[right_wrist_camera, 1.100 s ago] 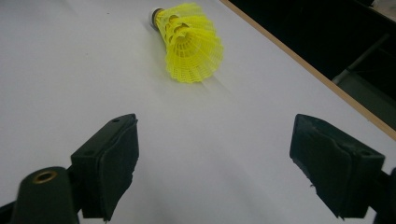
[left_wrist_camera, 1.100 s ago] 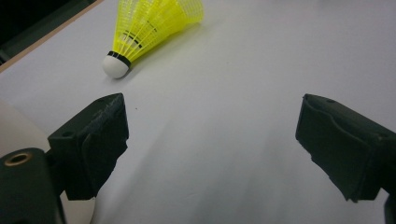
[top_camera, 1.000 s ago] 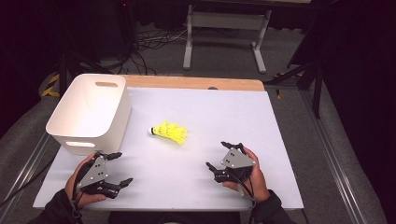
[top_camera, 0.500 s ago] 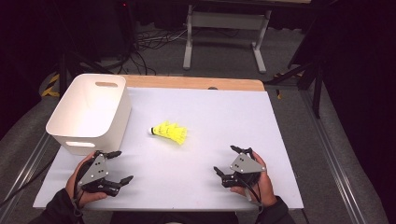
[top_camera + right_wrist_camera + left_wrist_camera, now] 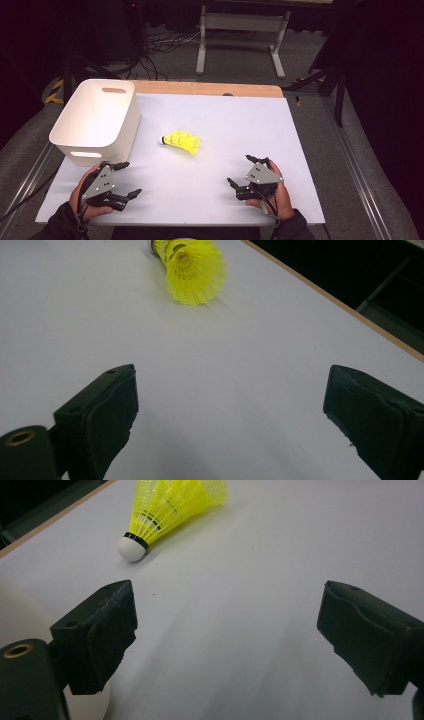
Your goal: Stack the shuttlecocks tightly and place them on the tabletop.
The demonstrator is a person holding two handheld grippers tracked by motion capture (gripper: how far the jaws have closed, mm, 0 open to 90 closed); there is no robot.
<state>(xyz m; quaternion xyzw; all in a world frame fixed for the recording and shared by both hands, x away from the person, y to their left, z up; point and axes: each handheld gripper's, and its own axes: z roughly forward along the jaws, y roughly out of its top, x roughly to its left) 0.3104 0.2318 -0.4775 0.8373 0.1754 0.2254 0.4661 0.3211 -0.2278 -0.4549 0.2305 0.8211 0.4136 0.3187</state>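
You have not yet grasped the yellow shuttlecock (image 5: 181,142), lying on the surface (image 5: 240,125) beside the white bin (image 5: 95,120), between your wide-open, empty left gripper (image 5: 126,178) and right gripper (image 5: 240,171).

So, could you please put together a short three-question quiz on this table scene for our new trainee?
1. True or false: the yellow shuttlecock lies inside the white bin.
2. How do the right gripper jaws stand? A) shut on the shuttlecock B) open, nothing between them C) shut on the bin's rim
3. Which end of the shuttlecock points toward the bin?

Key: 1. False; it lies on the white table, apart from the bin. 2. B; they have just been opening. 3. The white cork end.
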